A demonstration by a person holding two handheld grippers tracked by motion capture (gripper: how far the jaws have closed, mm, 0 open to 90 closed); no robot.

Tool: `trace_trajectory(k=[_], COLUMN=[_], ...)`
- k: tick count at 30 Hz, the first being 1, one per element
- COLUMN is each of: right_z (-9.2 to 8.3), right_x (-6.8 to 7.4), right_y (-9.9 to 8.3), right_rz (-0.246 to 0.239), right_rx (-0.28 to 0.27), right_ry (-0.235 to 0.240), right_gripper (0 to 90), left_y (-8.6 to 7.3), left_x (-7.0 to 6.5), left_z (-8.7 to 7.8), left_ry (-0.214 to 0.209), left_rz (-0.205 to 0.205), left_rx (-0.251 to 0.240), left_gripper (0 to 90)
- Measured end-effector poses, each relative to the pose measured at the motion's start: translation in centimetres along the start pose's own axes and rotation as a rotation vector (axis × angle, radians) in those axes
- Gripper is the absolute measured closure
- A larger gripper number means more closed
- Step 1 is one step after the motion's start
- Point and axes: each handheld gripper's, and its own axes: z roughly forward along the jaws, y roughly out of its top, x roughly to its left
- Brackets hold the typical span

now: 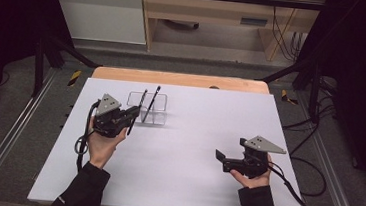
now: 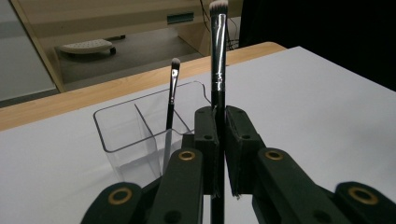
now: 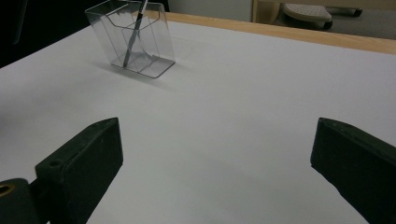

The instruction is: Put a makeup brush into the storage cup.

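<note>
Between the left gripper (image 2: 217, 154)'s two black jaws, a long black-handled makeup brush (image 2: 217, 70) stood clamped upright, bristles at 12 o'clock. Just beyond, toward 11 o'clock, a clear plastic divided organiser box (image 2: 122, 140) held a thinner black brush (image 2: 171, 100). At the white table (image 1: 191, 154)'s 4 o'clock, the right gripper (image 3: 215, 172) gaped wide, nothing between its jaws.

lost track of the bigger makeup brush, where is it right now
The bigger brush stands upright, clamped in the left tool, just beside the clear organizer at the table's far left, where a smaller brush stands.
</note>
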Motion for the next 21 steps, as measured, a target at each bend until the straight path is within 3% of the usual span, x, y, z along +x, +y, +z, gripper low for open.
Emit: trace_trajectory(k=[21], right_z=[0.1], right_x=[0.0], right_y=[0.0], right_rz=[0.002], right_rx=[0.000], right_ry=[0.002], right_gripper=[2.8], left_y=[2.1], left_x=[0.3], left_z=[1.6], left_ry=[0.024], left_rz=[-0.018], left_rx=[-0.061], left_gripper=[83.4])
